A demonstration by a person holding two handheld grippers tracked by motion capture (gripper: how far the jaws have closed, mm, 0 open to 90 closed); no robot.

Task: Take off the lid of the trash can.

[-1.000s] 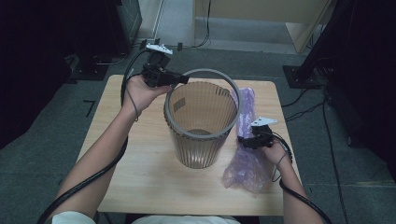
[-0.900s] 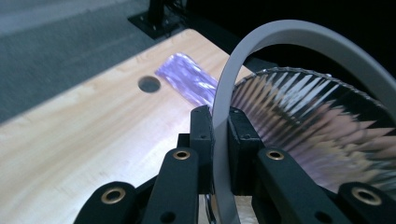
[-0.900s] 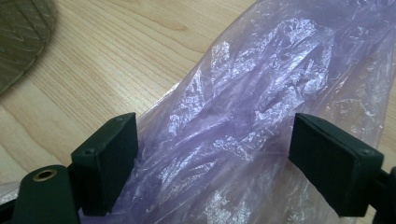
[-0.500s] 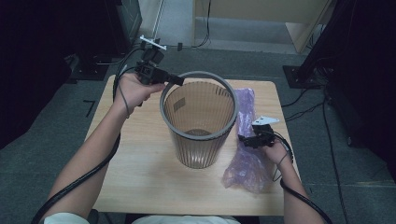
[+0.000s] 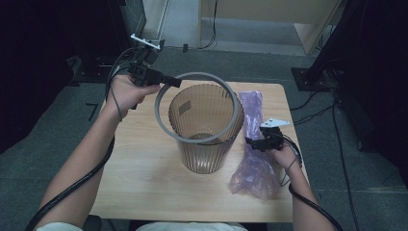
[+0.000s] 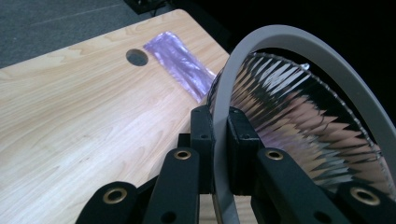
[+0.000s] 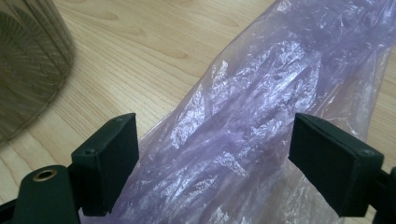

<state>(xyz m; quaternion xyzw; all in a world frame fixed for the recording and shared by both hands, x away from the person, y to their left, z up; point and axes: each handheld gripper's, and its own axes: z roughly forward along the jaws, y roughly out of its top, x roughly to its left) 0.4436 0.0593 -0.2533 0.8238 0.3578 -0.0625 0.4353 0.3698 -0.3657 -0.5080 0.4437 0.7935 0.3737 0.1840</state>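
Left gripper pinches the stiff, light grey ring edge-on between its jaws, above the bin; right gripper gapes over the flimsy purple bag, best bunched.

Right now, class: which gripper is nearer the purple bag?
Right. The right gripper hovers open directly over the purple bag, jaws either side of it. The left gripper is across the bin, clamped on the grey ring.
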